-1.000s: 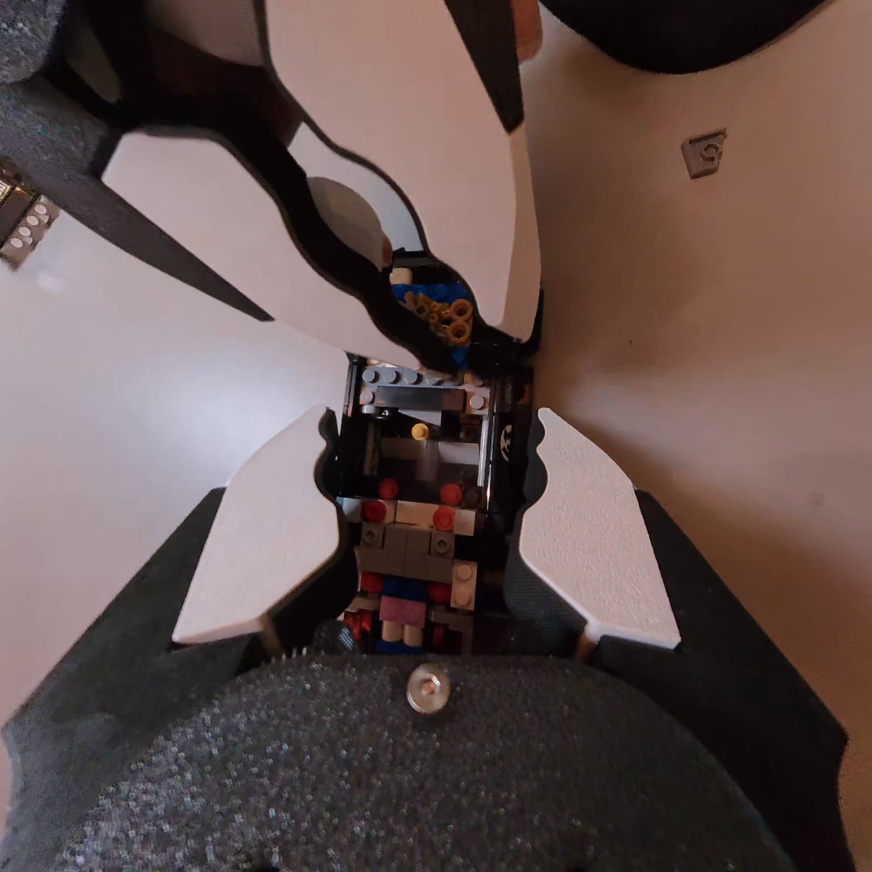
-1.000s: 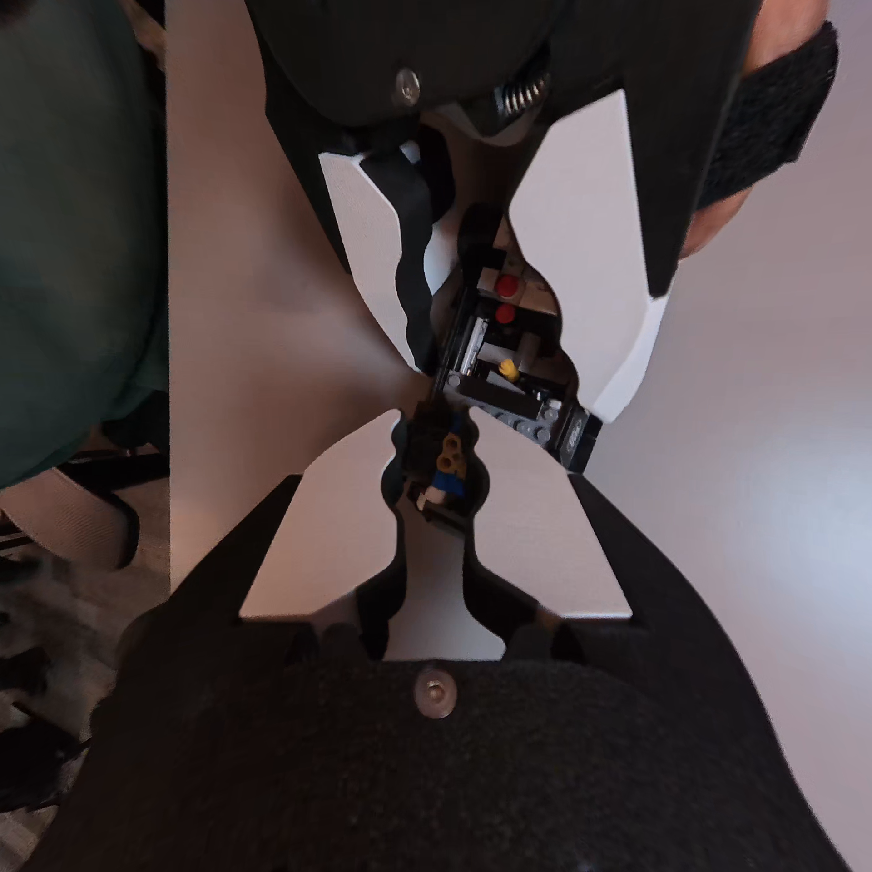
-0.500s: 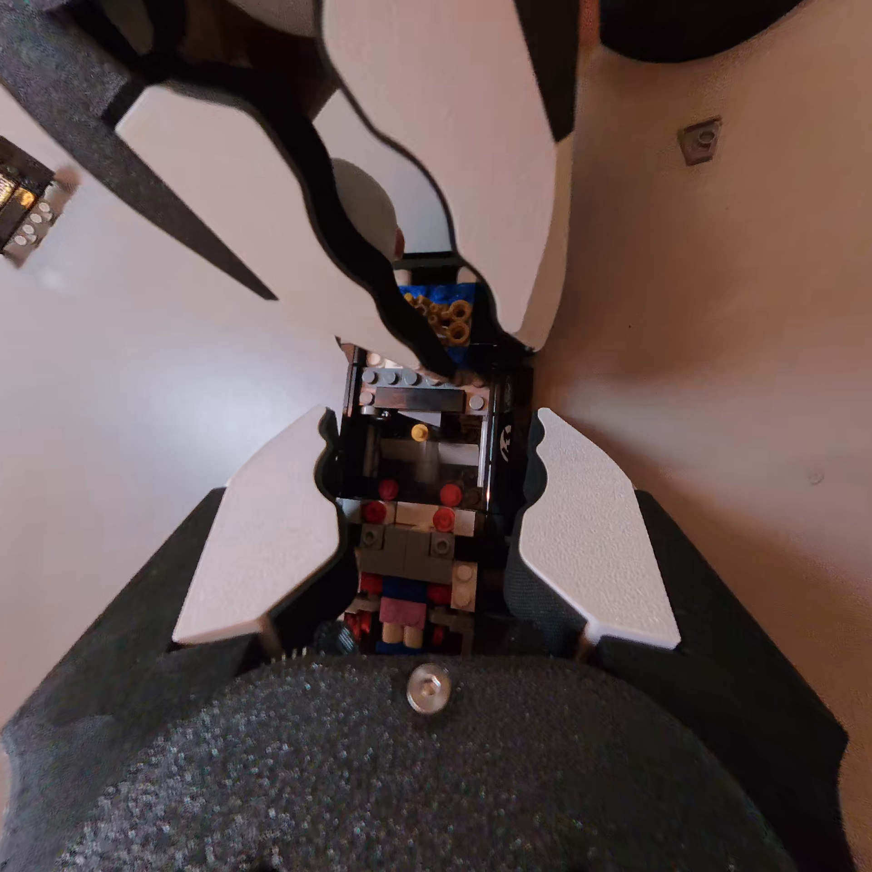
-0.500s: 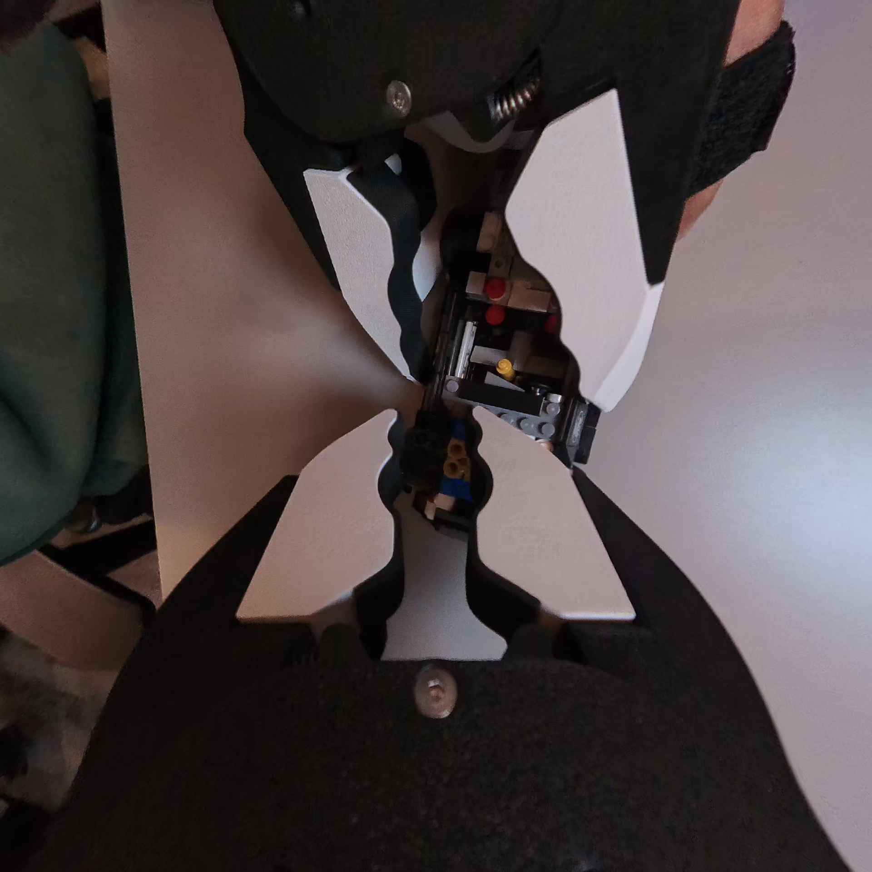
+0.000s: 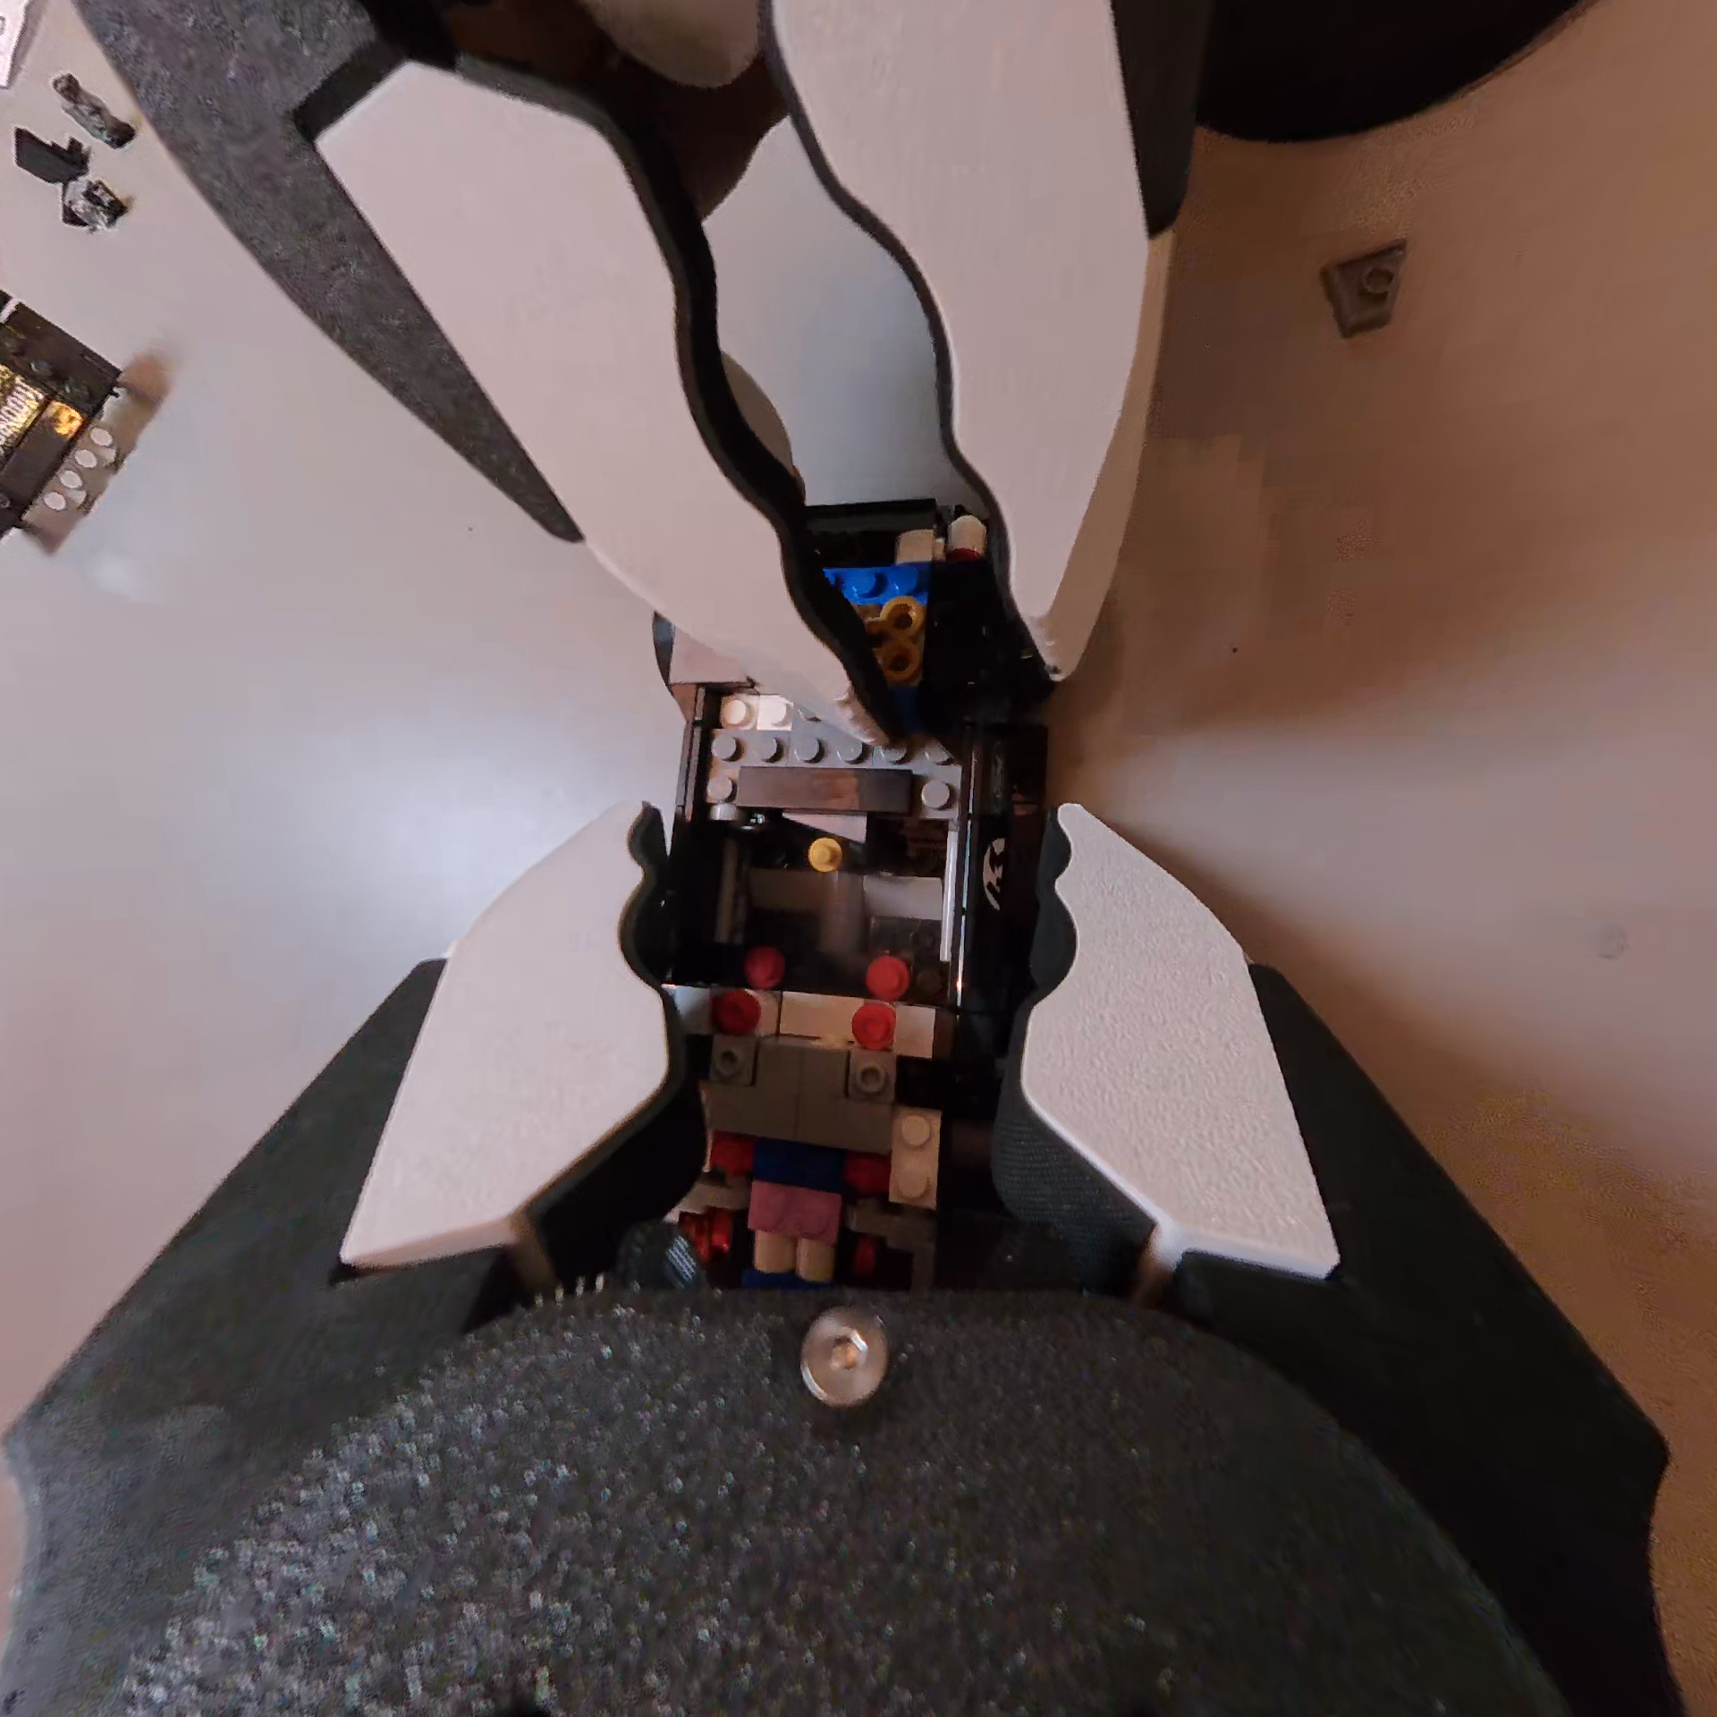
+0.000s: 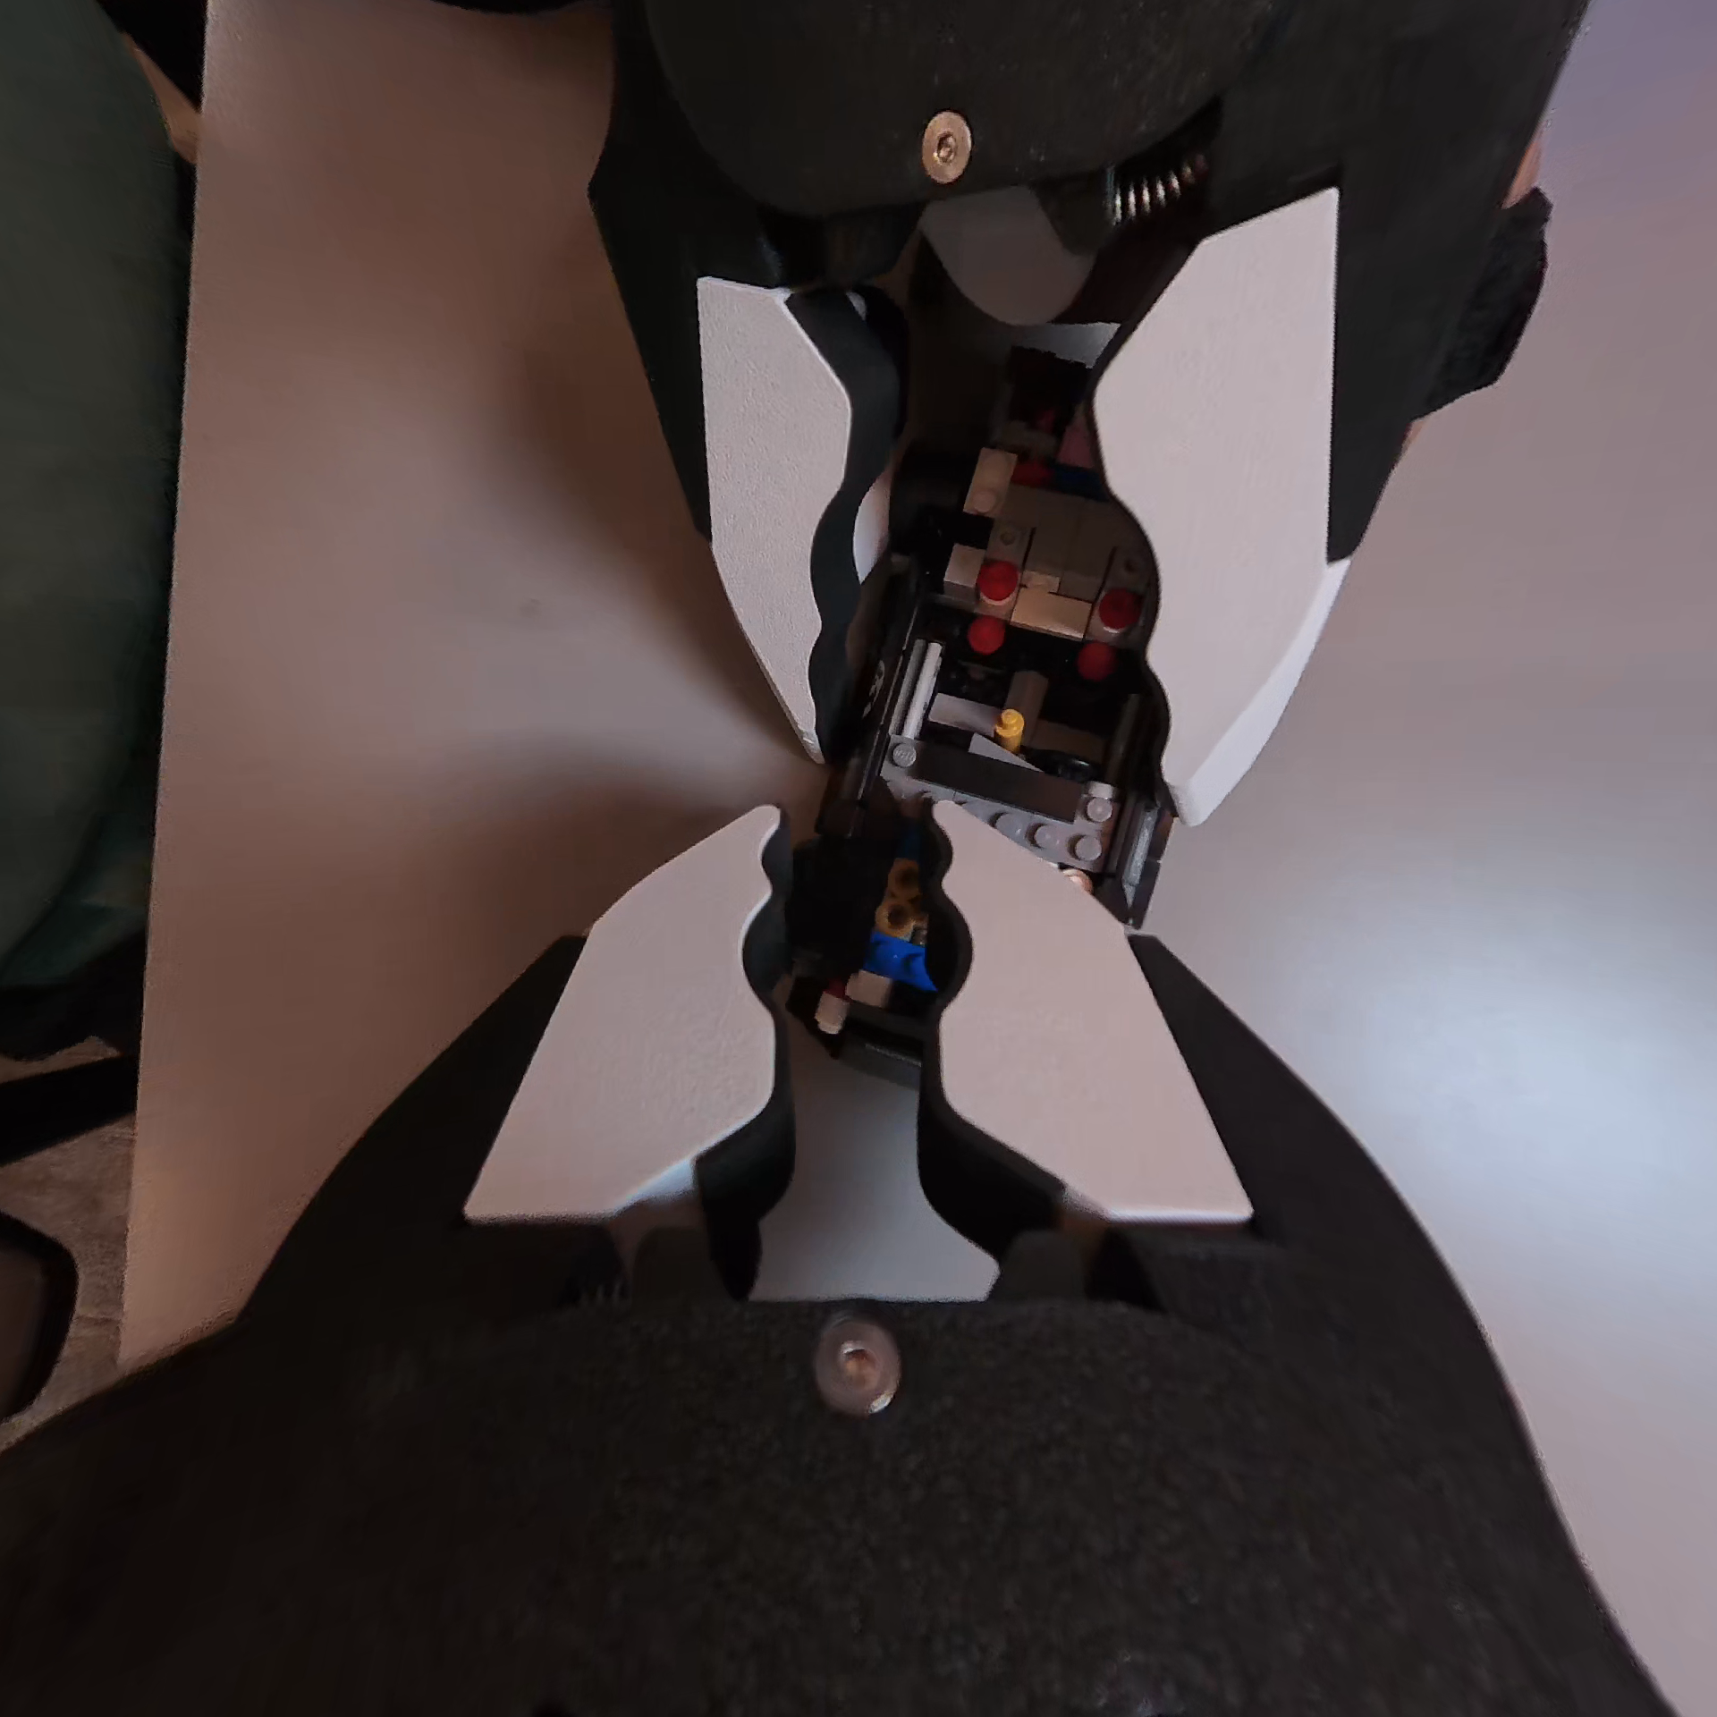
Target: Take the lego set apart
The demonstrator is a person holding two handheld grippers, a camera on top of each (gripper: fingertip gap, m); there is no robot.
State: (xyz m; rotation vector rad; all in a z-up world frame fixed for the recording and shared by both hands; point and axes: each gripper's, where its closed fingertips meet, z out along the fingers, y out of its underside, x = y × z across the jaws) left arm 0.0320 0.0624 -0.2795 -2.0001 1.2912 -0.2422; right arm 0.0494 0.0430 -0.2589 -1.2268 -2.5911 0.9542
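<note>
Grippers are clamping opposite ends of the lego set [image 5: 827, 929], left gripper [image 5: 841, 841] gripping its rigid body, right gripper [image 6: 859, 841] apparently pinching the looser, fragile end section.

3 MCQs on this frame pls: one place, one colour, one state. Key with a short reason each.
1. Where does the loose grey piece lie in the left wrist view?
A) upper right, on the table
B) between the fingers
C) lower left

2. What colour is the plate beside the gold rings?
A) green
B) blue
C) orange

3. What state is the left hand-held gripper in?
A) wide open, empty
B) out of view
C) shut on the lego set

Key: A, it lies alone on the table, upper right; B, blue studs show above the rings; C, both fingers press the model's black sides.
</note>
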